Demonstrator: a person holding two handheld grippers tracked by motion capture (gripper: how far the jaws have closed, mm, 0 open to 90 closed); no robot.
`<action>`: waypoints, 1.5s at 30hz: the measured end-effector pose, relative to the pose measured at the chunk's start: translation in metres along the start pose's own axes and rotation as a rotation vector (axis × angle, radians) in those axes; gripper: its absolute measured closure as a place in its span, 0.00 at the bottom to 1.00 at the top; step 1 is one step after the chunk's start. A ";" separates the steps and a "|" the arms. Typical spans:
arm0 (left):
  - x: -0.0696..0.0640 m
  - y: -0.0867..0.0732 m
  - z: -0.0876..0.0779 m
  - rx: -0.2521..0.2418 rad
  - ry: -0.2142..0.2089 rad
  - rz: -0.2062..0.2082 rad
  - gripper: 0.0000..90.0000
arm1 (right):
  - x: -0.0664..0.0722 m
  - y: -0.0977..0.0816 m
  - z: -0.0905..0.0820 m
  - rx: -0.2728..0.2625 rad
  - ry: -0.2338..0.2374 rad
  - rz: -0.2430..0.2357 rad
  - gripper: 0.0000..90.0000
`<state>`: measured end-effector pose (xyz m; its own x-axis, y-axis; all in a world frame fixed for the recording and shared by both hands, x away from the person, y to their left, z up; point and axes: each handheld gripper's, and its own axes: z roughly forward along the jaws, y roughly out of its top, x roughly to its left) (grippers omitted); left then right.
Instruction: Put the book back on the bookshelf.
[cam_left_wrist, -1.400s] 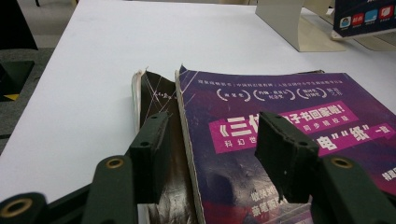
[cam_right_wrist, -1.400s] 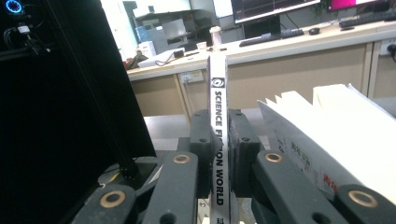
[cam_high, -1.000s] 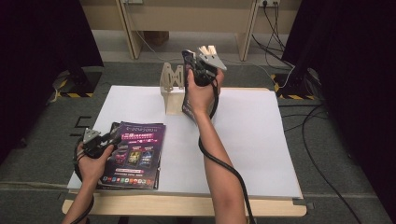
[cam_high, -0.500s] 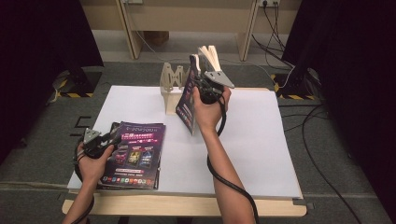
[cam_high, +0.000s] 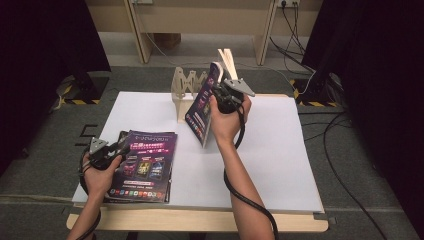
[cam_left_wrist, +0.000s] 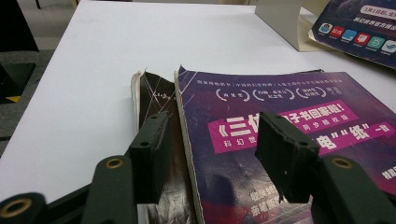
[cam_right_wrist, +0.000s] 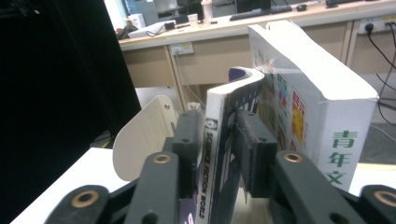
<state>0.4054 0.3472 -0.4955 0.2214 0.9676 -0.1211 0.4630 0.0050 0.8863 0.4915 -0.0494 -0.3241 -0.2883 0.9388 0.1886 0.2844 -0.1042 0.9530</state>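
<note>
Behind the right claw (cam_high: 218, 89), the magazine's (cam_high: 200, 107) rack slot seems hidden.

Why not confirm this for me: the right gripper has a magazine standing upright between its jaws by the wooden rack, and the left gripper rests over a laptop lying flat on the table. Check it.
One thing is wrong: the left gripper rests over a stack of magazines lying flat on the table, not a laptop; the left gripper view shows the printed purple cover. The rest stands: the right gripper has a magazine upright between its jaws by the wooden rack.
</note>
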 end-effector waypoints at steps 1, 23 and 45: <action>0.000 0.000 0.000 0.000 0.000 -0.001 0.49 | 0.000 0.000 0.000 0.002 -0.003 0.005 0.76; 0.000 0.000 0.000 0.001 -0.006 0.002 0.49 | -0.004 -0.001 0.015 0.087 -0.082 0.032 0.84; 0.000 0.000 0.000 0.003 -0.012 -0.002 0.49 | 0.001 0.015 0.009 0.042 0.017 0.082 0.92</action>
<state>0.4053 0.3476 -0.4954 0.2308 0.9645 -0.1282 0.4664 0.0060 0.8846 0.5038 -0.0465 -0.3116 -0.2777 0.9221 0.2695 0.3456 -0.1658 0.9236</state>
